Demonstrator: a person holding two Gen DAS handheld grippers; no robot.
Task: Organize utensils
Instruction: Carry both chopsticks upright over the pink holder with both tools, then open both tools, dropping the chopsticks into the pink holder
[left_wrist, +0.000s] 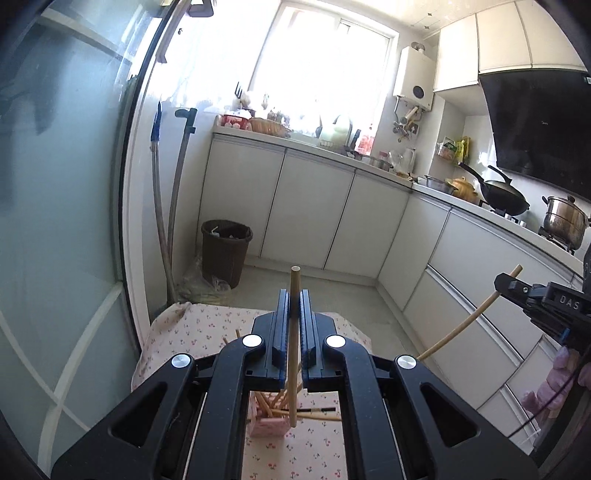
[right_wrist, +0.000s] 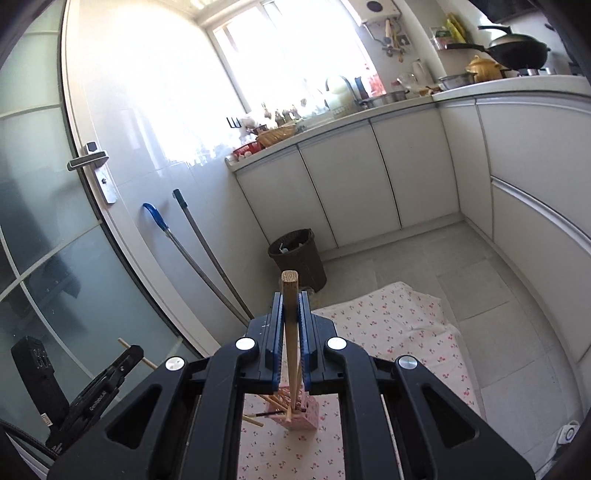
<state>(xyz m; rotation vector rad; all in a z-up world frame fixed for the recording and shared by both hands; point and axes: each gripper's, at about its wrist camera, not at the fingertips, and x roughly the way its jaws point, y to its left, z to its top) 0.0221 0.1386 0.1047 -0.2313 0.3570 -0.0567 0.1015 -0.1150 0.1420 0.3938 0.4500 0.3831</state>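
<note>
Clamped in my left gripper, centre frame, one pale wooden chopstick stands upright between the fingers; my right gripper likewise pinches another square-ended wooden chopstick.

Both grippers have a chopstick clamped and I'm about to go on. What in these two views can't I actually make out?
- Pink holder: left wrist view, left gripper covers its top; how many sticks are inside is unclear.
- Left chopstick: whether its lower tip is clear of the holder is unclear.
- Right chopstick: right wrist view, lower end merges with the holder's sticks under the right gripper.
- Flowered cloth: near part hidden by the gripper body.
</note>
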